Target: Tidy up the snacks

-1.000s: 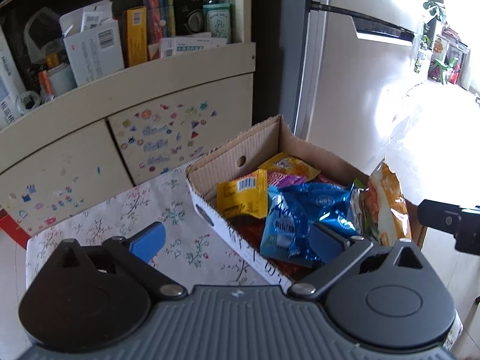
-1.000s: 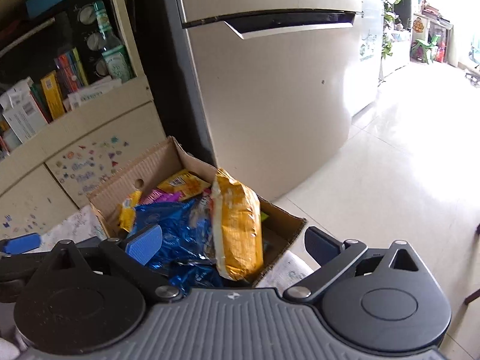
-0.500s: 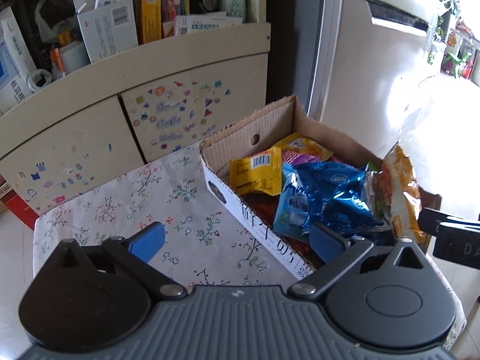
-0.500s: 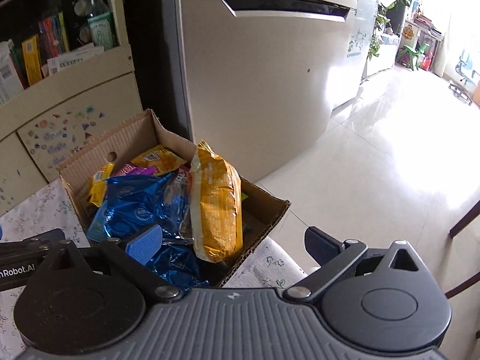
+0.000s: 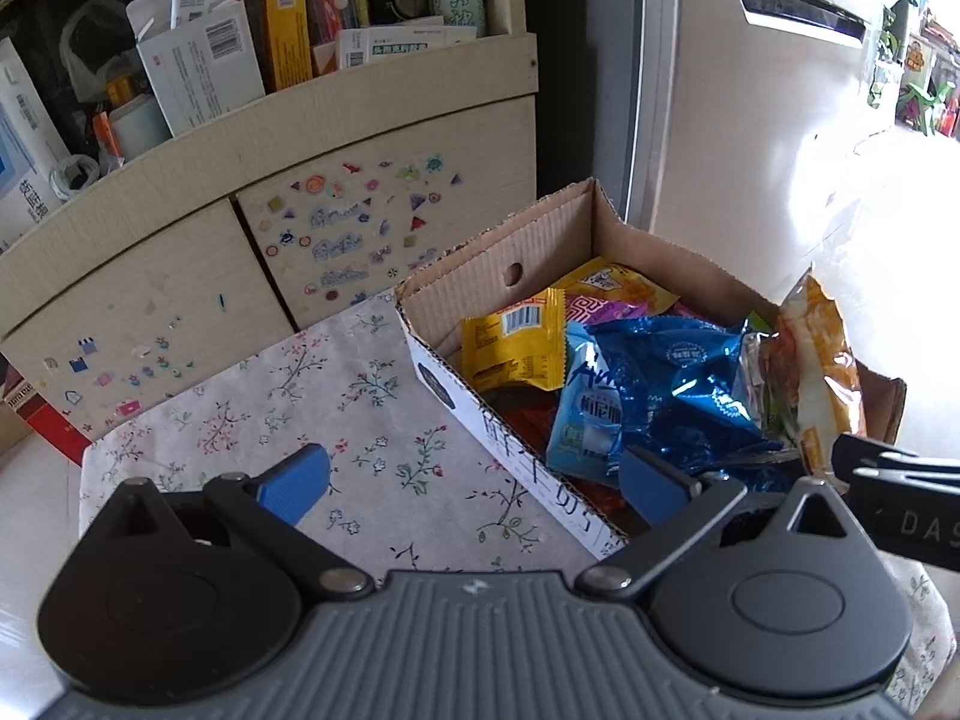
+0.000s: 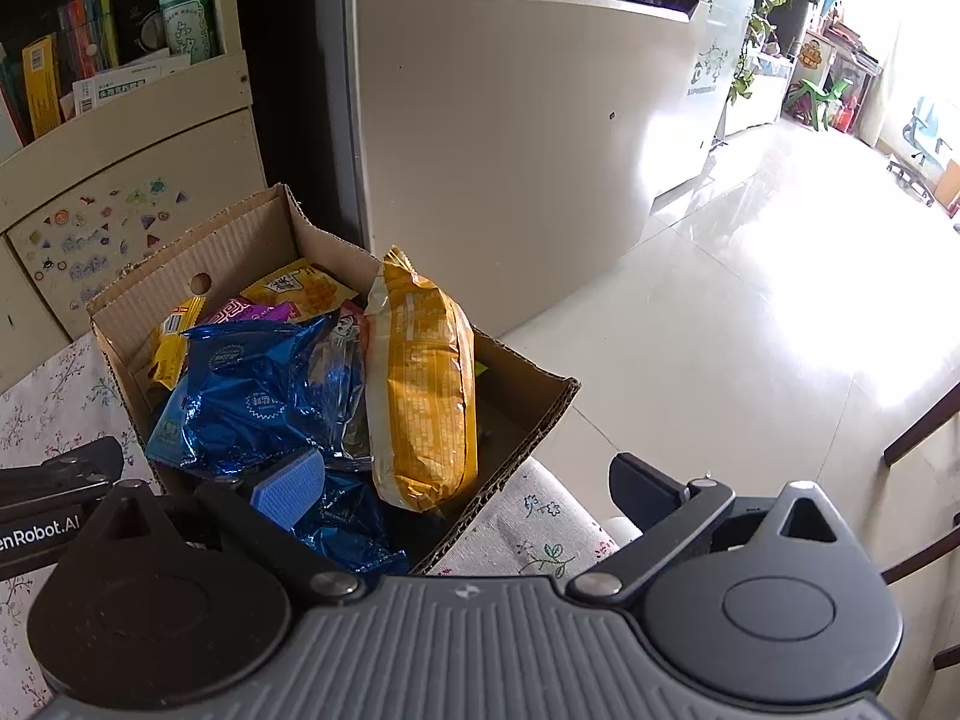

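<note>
We are holding the left gripper (image 5: 474,483) spread wide and empty over the flowered cloth of the table (image 5: 312,396), its right finger hanging just over the near wall of the cardboard box (image 5: 510,450). We are holding the right gripper (image 6: 462,486) spread wide too, pinching nothing, its left finger hovering over the blue packets at the near end of the box while its right finger hangs beyond the table's edge, above the tiled floor (image 6: 750,330).

We are seeing the snacks lying in the open box, which is sitting at the table's corner just in front of the refrigerator (image 6: 510,120). A large orange bag (image 6: 423,384) is standing on end against the box's right wall. Beside it, crinkled blue foil packets (image 6: 258,396) are piling up in the middle. A small yellow pouch (image 5: 516,348) with a barcode is leaning against the far left wall, and a yellow packet (image 5: 618,285) and a purple one (image 5: 594,309) are resting behind the blue ones.

A cabinet (image 5: 240,252) covered in stickers is standing behind the table, its shelf crowded with boxes and a bottle.
</note>
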`<state>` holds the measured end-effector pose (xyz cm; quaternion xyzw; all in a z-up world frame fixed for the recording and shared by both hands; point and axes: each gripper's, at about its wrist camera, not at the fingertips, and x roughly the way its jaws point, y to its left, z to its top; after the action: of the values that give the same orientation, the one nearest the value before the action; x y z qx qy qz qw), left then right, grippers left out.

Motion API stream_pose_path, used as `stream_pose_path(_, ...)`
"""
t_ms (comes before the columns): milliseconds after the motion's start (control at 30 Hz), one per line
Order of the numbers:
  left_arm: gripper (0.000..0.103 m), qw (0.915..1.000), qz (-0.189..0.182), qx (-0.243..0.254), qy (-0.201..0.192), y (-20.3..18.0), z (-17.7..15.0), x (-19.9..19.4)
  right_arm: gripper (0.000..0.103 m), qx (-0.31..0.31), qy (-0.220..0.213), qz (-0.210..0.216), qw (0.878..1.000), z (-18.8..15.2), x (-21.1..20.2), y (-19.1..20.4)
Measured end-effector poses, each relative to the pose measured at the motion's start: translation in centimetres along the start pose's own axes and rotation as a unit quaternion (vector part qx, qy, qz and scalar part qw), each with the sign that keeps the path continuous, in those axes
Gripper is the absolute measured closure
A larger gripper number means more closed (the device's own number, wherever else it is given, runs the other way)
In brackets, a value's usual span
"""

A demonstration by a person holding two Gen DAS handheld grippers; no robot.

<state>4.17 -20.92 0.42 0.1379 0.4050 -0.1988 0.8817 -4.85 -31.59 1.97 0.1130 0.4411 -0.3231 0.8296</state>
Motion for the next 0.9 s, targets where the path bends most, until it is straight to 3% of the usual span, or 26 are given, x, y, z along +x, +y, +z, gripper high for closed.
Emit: stream_pose_path(900,0.002,0.9999,-0.005,0.008,0.010,-0.58,-0.10,0.72,0.000,-0.001,0.009,-0.006,1.000,-0.07,0.53,0.41)
